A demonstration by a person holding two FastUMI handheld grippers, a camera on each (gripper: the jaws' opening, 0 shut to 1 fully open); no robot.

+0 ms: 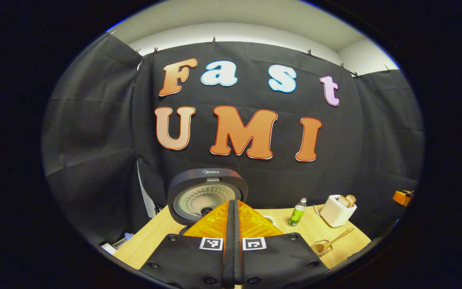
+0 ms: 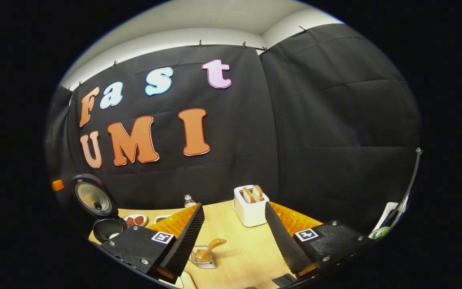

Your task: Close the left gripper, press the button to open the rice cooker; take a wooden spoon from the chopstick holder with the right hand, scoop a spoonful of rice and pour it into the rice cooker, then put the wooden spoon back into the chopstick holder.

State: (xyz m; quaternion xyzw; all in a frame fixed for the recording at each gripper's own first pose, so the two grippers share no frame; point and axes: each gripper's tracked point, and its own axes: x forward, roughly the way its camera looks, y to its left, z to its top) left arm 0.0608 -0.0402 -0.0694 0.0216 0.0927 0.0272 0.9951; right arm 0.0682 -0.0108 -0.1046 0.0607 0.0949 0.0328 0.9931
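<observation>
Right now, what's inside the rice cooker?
The cooker lid is up. The right gripper view shows the dark inner pot with something pale at the bottom, too small to identify. In the left gripper view the shut left gripper covers the pot.

- Lighting: even and moderately bright, from overhead; the pale ceiling band above the booth's wall is the brightest area in both views.
- Surface: evenly lit, with soft, short shadows beside the toaster.
- Glare: slight sheen on the rice cooker lid.
- Distortion: strong fisheye bending toward the edges; cloth seams curve.
- Focus: sharp centrally, softer at the rim.
</observation>
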